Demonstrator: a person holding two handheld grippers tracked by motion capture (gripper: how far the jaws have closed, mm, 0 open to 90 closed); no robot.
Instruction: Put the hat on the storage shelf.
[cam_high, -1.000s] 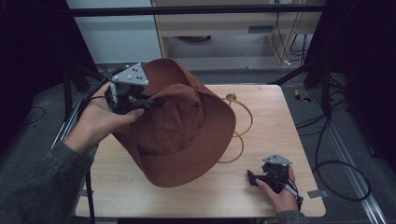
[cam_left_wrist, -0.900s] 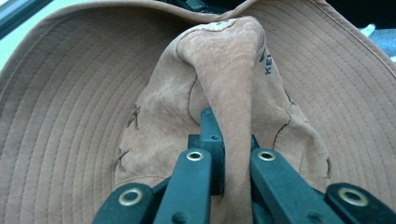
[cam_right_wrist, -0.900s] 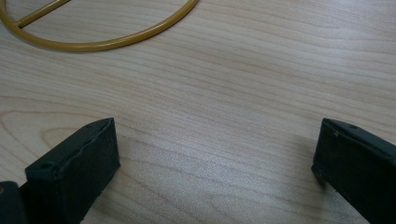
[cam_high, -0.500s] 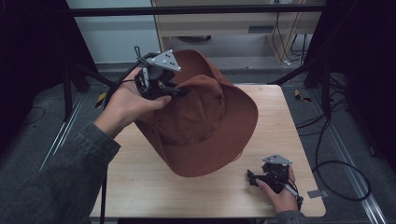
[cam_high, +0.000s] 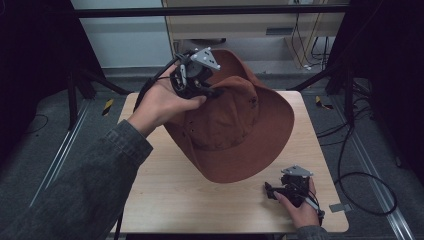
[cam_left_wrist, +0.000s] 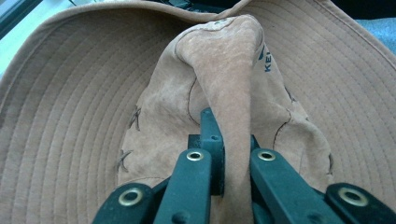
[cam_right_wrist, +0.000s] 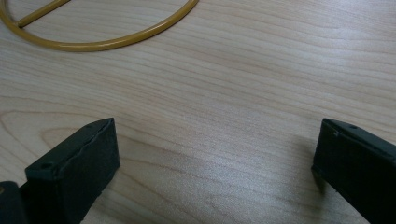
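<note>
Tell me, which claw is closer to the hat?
Left. The left claw pinches the hat by its top; the right claw rests open on the table beside it.

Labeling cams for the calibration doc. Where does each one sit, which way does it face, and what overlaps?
High view: above the person's side, facing forward and down on the table; both forearms, left gripper, right gripper.
Left gripper view: on the left gripper, looking along its jaws at the pinched hat.
Right gripper view: on the right gripper, facing the tabletop and a yellow ring; jaws apart.
Shared: the hat, in high and left gripper views.
</note>
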